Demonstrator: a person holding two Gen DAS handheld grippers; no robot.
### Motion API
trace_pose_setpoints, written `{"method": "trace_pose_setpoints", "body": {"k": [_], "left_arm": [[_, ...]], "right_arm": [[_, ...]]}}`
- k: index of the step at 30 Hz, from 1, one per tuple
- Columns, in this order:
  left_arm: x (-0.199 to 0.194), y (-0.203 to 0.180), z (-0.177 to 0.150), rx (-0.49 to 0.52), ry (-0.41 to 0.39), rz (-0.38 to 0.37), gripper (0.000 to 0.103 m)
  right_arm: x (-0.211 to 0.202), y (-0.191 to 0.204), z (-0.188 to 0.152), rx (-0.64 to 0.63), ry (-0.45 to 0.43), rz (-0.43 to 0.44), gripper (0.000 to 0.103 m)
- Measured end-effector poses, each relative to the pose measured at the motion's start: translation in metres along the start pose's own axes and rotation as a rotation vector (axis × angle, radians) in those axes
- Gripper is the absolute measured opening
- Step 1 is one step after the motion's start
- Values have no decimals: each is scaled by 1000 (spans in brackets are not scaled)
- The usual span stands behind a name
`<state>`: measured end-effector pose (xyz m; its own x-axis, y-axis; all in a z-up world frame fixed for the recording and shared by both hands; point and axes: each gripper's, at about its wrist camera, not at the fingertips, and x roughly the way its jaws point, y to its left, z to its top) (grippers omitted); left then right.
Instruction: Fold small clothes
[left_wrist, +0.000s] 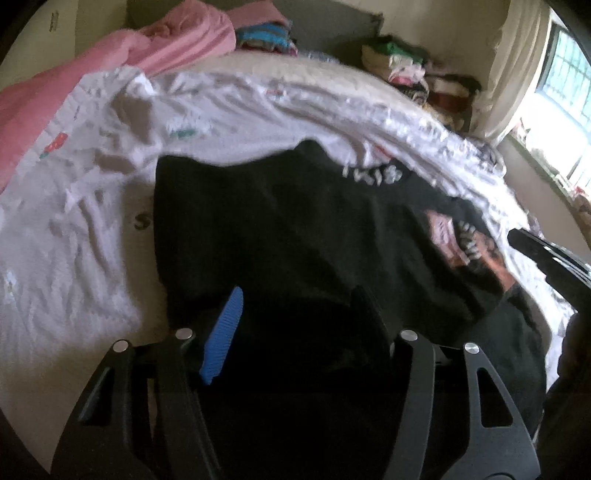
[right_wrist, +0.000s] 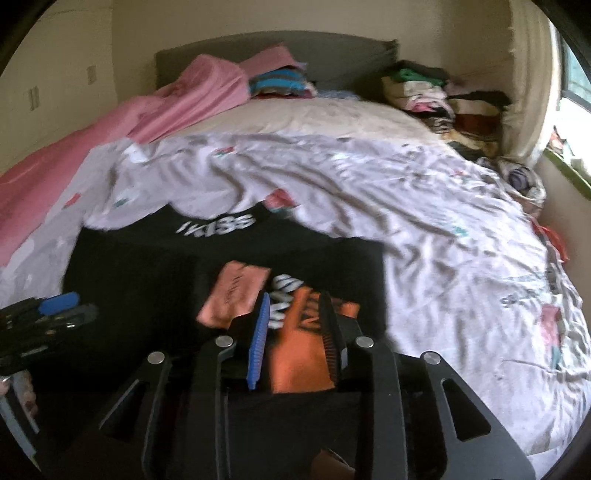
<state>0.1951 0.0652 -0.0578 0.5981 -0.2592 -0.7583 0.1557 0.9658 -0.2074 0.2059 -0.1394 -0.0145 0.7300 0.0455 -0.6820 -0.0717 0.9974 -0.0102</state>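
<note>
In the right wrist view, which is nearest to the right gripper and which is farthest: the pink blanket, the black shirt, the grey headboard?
From the right gripper:
1. Black shirt, directly under the fingers.
2. Pink blanket, far left on the bed.
3. Grey headboard, at the back wall.

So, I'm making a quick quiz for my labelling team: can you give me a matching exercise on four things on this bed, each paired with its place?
Things:
1. black T-shirt
2. pink blanket
3. pile of mixed clothes
4. striped blue folded stack

Places:
A. along the bed's left side, up to the headboard
B. at the headboard, just right of the pink fabric
C. far right corner of the bed, near the curtain
D. spread on the white printed sheet, right in front of both grippers

Pairs: 1-D, 2-A, 3-C, 4-B
</note>
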Motion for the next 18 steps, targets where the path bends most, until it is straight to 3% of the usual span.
{"method": "trace_pose_setpoints", "body": {"k": [4, 8, 14, 18], "left_arm": [[1, 6, -2, -14, 19, -15, 53], [1, 7, -3, -17, 22, -19, 53], [2, 8, -4, -18, 23, -20, 53], [1, 7, -4, -15, 24, -20, 53]], "right_arm": [[4, 25, -4, -63, 20, 67, 47], [16, 38, -7, -107, 66, 91, 47], [43, 30, -20, -91, 179, 12, 47], [47, 11, -28, -6, 189, 42, 47]]}}
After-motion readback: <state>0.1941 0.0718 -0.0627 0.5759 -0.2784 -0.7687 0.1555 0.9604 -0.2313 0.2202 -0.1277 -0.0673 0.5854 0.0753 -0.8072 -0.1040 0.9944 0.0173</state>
